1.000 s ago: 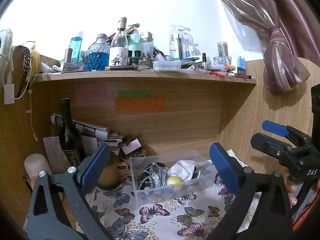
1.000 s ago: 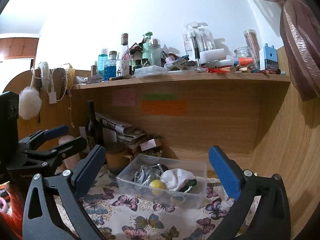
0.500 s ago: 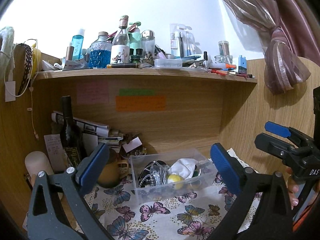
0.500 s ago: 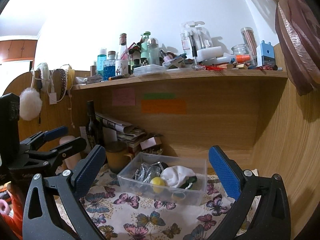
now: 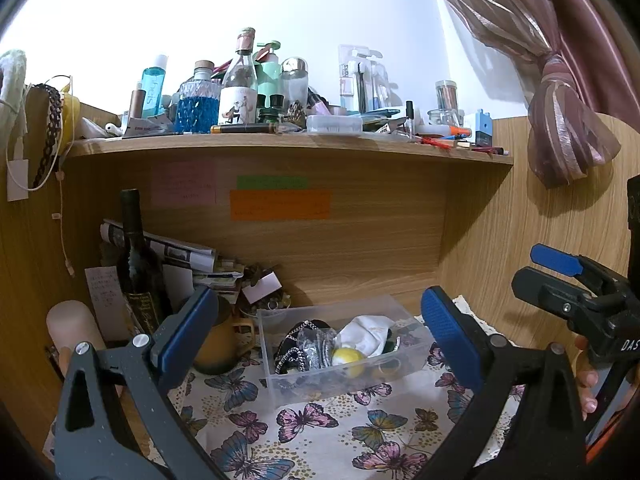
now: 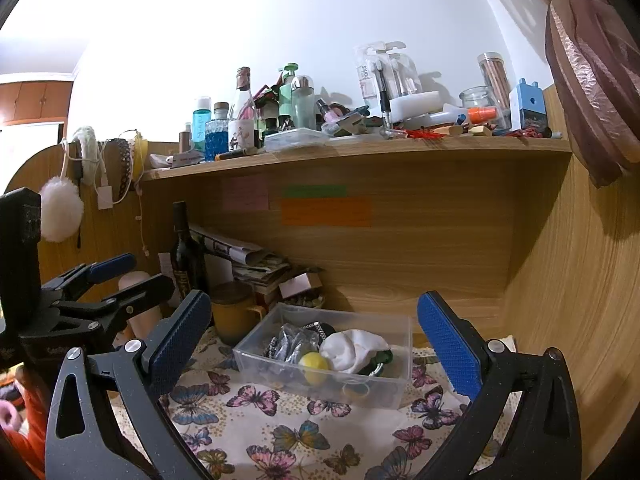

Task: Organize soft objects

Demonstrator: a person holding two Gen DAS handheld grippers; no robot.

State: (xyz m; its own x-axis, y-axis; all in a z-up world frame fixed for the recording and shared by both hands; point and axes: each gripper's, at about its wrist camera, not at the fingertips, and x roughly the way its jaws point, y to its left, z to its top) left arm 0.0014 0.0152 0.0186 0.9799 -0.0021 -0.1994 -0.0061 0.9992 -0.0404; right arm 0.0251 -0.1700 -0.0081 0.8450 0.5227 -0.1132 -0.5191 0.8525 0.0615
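A clear plastic box stands on the butterfly cloth under the shelf. It holds a white soft cloth, a yellow ball and dark shiny items. My left gripper is open and empty, in front of the box. My right gripper is open and empty too, also in front of the box. Each gripper shows at the edge of the other's view.
A dark wine bottle, a yellow-brown mug and stacked papers stand left of the box. The wooden shelf above is crowded with bottles. A curtain hangs at right. A white pom-pom hangs at left.
Both views have shifted slightly; the box sits a little lower and closer in each. Both grippers stay open and empty.
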